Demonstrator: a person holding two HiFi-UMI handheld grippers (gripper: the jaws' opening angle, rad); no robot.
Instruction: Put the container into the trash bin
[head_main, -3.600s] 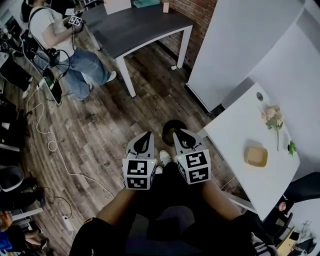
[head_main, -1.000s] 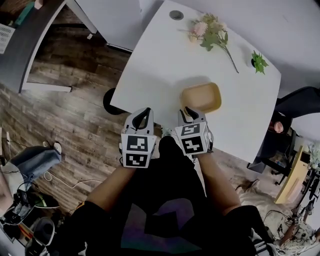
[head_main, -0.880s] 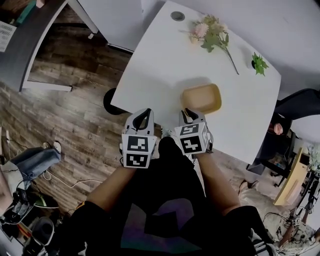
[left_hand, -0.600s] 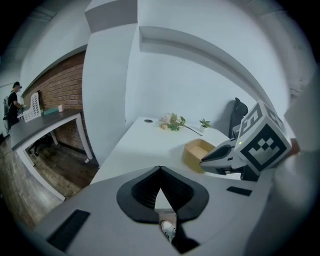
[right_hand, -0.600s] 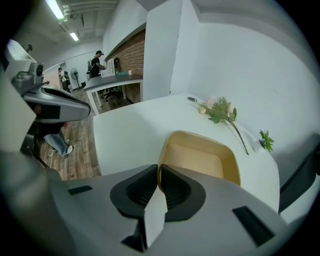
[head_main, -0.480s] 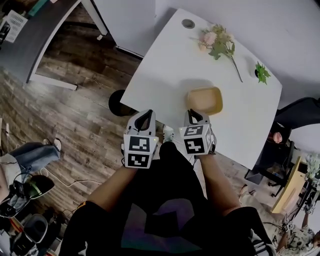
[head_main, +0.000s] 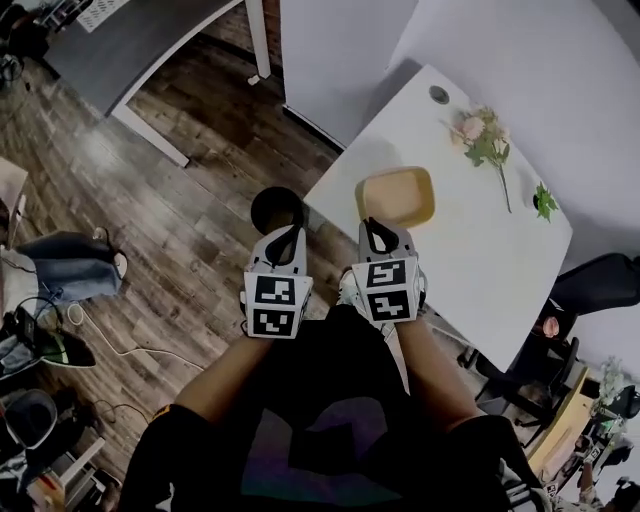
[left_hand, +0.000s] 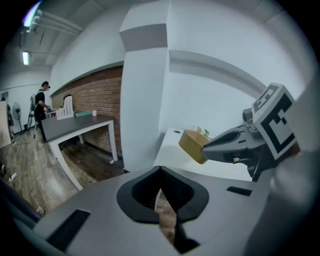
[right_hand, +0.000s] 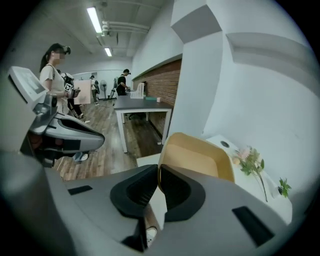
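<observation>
A tan, shallow, rounded-square container (head_main: 396, 196) hangs tilted over the left corner of the white table (head_main: 480, 260). My right gripper (head_main: 377, 232) is shut on its near rim. In the right gripper view the rim (right_hand: 200, 157) sits pinched between the jaws (right_hand: 158, 172). The round black trash bin (head_main: 275, 208) stands on the wood floor just left of the table corner. My left gripper (head_main: 288, 240) hovers above the bin's near side, shut with nothing in it (left_hand: 160, 172). The left gripper view shows the container (left_hand: 191, 145) at the right gripper's tip.
Pink flowers (head_main: 480, 135) and a small green sprig (head_main: 545, 200) lie on the table's far part. A white partition wall (head_main: 340, 60) stands behind the bin. A dark desk (head_main: 150, 40) is at the far left, and cables and bags (head_main: 40, 330) lie on the floor.
The right gripper has closed on the container's rim and lifted it off the table, carrying it left to the table corner. The left gripper moved left along with it, over the bin.
</observation>
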